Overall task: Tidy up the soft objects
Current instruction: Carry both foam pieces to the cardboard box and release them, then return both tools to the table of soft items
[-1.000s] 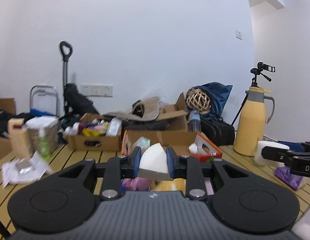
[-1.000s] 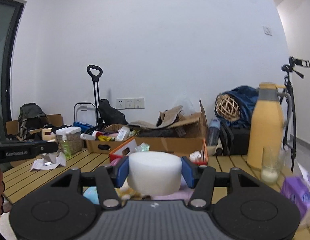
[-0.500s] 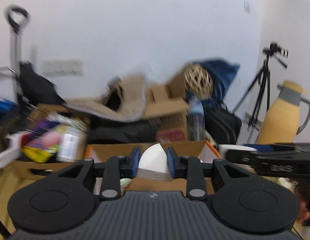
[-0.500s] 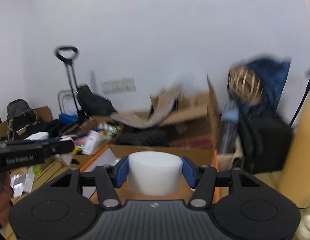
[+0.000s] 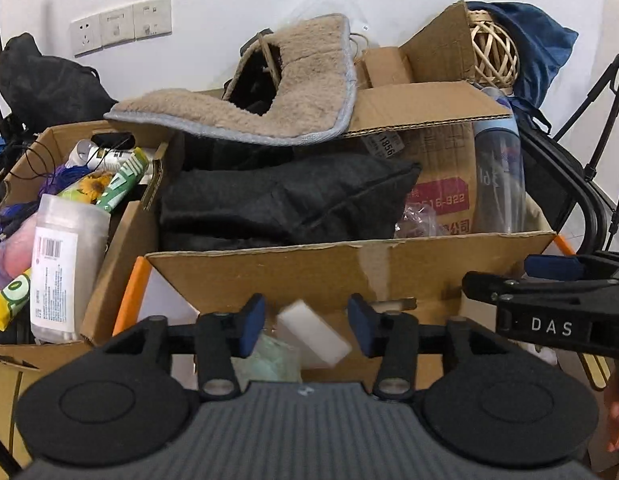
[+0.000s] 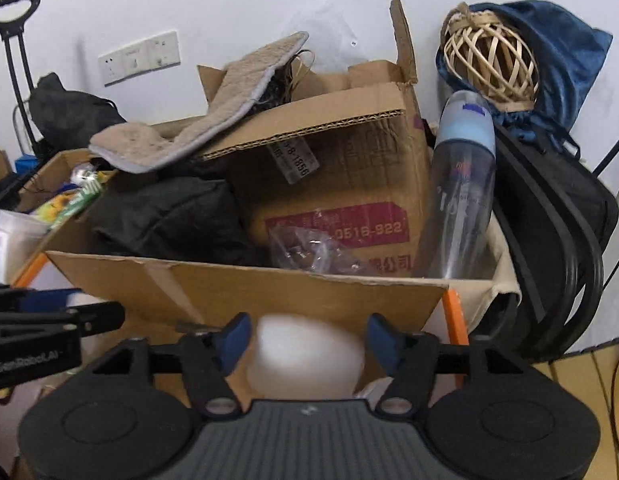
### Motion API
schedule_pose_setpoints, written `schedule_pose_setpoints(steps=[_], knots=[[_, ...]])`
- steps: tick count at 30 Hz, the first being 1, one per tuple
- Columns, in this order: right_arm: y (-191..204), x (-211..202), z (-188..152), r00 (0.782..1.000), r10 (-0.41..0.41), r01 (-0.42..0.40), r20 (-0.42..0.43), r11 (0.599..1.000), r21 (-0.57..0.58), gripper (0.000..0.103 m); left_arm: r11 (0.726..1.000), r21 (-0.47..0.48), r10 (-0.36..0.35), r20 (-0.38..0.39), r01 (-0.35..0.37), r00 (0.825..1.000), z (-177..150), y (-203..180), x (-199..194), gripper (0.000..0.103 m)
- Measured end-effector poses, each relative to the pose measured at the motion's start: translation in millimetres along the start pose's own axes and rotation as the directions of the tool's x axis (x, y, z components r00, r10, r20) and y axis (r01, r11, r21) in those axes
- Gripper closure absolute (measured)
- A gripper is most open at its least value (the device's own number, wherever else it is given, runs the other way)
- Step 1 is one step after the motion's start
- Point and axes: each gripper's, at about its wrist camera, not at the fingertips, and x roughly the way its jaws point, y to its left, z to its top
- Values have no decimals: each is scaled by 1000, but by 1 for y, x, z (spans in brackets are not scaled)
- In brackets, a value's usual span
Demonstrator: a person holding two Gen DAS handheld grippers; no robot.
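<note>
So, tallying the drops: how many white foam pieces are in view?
2. A wedge falling between the open left tongs and a round block between the open right tongs, both over the box. Others may be hidden inside.

Wood table w/ cardboard boxes.

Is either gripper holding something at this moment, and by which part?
Nothing is held. The left gripper is open, the white foam wedge loose between its pads; the right gripper is open around the blurred white foam cylinder.
</note>
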Motion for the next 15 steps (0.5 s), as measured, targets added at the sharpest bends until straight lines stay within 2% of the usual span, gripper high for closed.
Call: schedule_pose_setpoints(steps=[3, 7, 11, 15], knots=[[1, -6, 0, 1000, 31, -31, 7, 1000, 6, 31, 1000, 4, -13, 11, 13, 1000, -1, -3, -13, 45], [3, -37, 5, 999, 22, -22, 50, 1000, -5, 31, 1000, 23, -19, 46, 18, 999, 3, -9, -44, 44], [3, -85, 10, 996, 28, -25, 87, 999, -30, 31, 999, 30, -45, 98, 42, 994, 0, -9, -103, 41], [-1, -153, 0, 989, 64, -60, 133, 998, -32, 27, 998, 39, -54, 177, 48, 983, -22, -6, -175, 38]])
